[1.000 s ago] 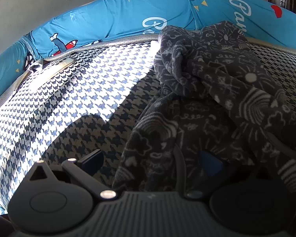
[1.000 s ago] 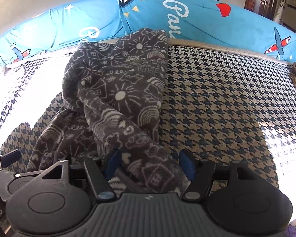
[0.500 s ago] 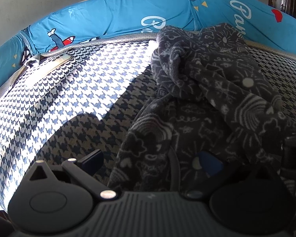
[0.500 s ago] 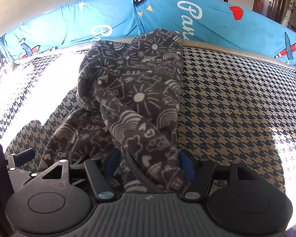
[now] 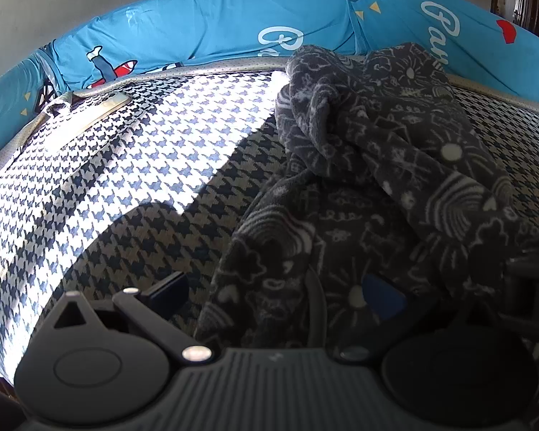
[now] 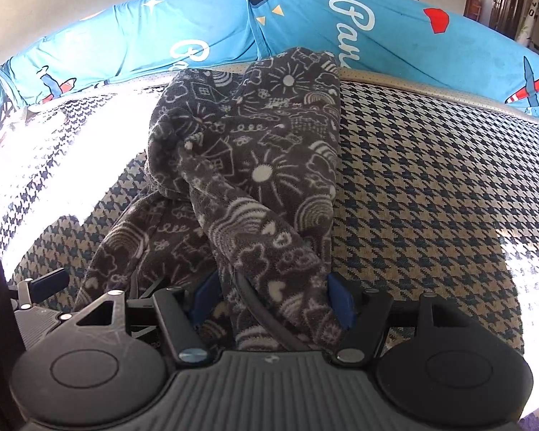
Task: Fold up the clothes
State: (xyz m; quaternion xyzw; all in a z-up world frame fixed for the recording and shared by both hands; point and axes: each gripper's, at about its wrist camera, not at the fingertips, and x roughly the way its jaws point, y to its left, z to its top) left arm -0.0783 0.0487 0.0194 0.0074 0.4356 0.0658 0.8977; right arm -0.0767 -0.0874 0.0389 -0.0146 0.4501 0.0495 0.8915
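A dark grey fleece garment (image 5: 370, 165) with white doodle prints lies crumpled on the houndstooth cover (image 5: 133, 165). In the left wrist view my left gripper (image 5: 275, 292) stands wide open at the garment's near edge. Its left finger (image 5: 169, 287) rests over bare cover, and fleece drapes around its blue right pad (image 5: 381, 298). In the right wrist view my right gripper (image 6: 273, 301) is shut on a thick bunch of the garment (image 6: 255, 179), with the blue pads (image 6: 341, 305) pressing it from both sides. The left gripper (image 6: 39, 280) shows at that view's lower left.
Blue printed cushions (image 6: 305, 25) line the back edge of the houndstooth cover (image 6: 431, 186). Bright sunlight falls on the left part of the cover (image 5: 72, 179). A doorway and furniture (image 6: 503, 3) show at the far right behind the cushions.
In the right wrist view the garment pile has drifted a little to the right in the picture, with the bunch still between the jaws. The left wrist view is almost unchanged.
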